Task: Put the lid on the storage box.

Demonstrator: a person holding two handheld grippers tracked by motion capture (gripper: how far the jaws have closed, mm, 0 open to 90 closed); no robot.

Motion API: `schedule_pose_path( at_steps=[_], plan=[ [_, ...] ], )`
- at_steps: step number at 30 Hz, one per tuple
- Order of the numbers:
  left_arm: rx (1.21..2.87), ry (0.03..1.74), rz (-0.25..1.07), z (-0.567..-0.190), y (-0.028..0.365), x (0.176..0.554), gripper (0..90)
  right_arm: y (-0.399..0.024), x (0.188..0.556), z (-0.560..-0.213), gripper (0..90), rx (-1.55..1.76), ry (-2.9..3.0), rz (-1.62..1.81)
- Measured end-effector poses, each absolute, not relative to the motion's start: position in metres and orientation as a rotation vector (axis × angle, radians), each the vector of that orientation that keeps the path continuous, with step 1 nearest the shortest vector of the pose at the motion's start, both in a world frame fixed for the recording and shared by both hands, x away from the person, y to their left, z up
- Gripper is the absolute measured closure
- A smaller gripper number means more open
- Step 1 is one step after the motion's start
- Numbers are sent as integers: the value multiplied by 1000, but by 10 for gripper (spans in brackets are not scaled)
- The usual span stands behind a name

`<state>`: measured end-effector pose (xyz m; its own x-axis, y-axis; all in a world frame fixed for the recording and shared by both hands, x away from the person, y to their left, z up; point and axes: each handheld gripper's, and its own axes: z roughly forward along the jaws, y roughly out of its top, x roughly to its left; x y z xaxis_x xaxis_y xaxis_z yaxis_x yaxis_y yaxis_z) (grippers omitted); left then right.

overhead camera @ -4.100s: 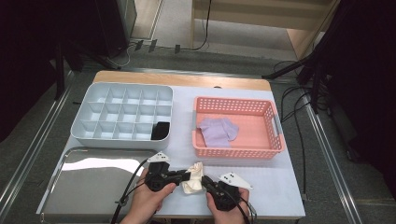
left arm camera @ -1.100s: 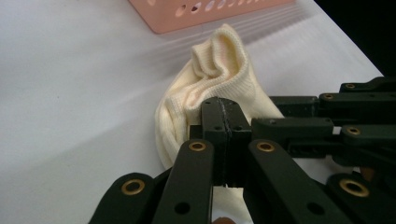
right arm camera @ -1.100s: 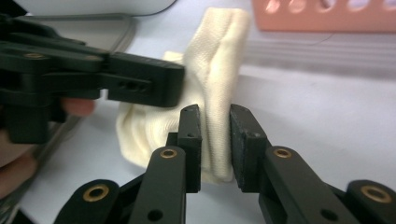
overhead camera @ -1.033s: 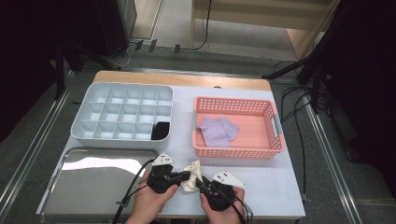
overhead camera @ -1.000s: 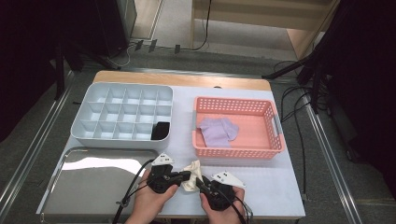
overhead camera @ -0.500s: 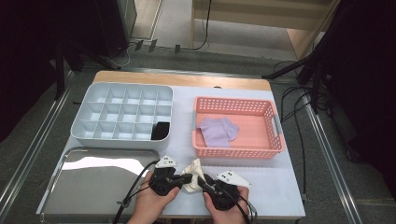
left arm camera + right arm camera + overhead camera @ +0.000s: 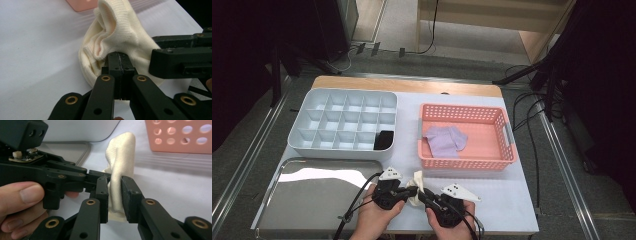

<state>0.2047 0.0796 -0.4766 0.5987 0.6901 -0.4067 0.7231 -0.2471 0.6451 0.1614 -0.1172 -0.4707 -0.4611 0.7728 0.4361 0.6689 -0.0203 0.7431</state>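
High view: both grippers (image 7: 417, 192) stay clamped on sock (image 7: 416, 181).

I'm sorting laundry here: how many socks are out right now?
3, possibly. A cream sock is held between both claws near the table's front edge; a purple one lies in the pink basket; a dark item, perhaps a sock, sits in the organizer.

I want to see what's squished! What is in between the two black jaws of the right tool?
A cream sock. In the right gripper view, the right tool has a fold of it standing upright between its jaws, which press on it from both sides.
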Motion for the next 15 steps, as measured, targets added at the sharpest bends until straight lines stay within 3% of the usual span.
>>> schedule_pose_path(
  at_steps=[15],
  plan=[
    [2000, 1146, 12, -472, 75, 202, 900, -97, 142, -479, 778, 1436, 2141, 1367]
  ],
)
